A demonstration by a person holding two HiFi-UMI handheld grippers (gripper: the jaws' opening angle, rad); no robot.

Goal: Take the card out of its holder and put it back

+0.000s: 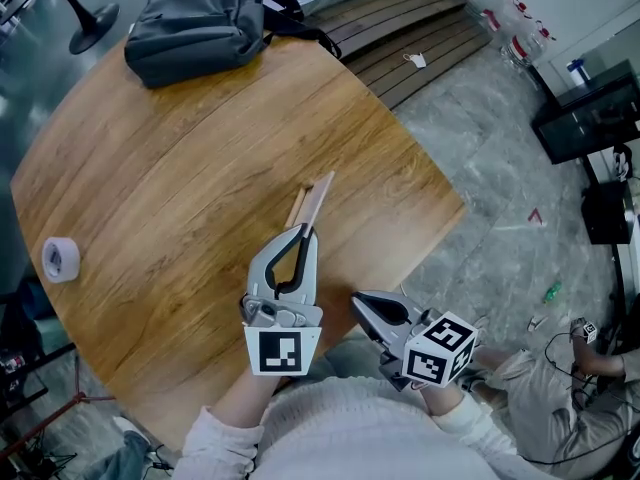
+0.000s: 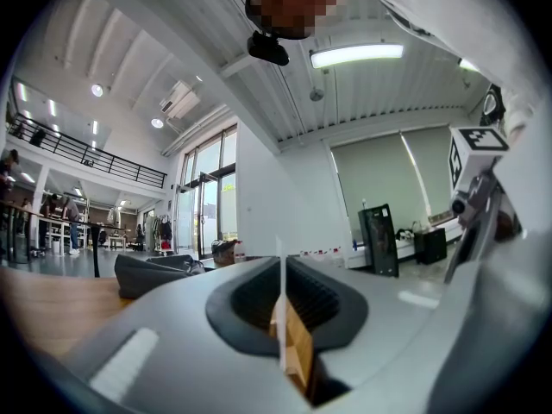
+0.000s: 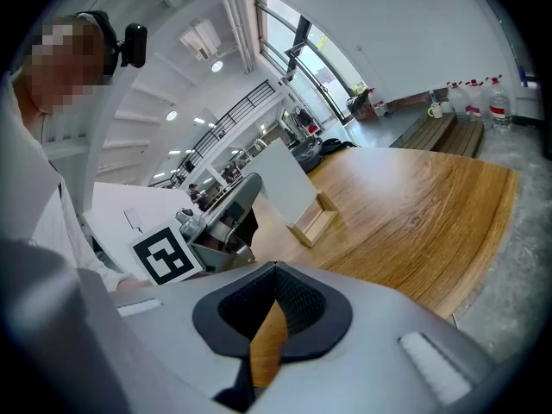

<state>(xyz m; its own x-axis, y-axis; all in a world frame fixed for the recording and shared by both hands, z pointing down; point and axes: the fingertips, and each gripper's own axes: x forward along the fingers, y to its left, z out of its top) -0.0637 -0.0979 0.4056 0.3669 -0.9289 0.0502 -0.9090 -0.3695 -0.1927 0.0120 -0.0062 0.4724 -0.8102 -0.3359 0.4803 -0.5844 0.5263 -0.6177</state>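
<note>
While the person's pale sleeves are showing nearest the camera, the right tongs (image 1: 358, 300) are hovering just ahead of them, pressed together with nothing between, by the near rim of the round wooden surface (image 1: 180, 188). Just beyond, the left tongs (image 1: 305, 233) are clamping the near edge of the white card (image 1: 320, 196), which is standing in its wooden holder (image 1: 297, 206). Farther left, a roll of tape (image 1: 60, 259) is lying near the rim, and a dark bag (image 1: 195, 23) is resting at the far edge.
</note>
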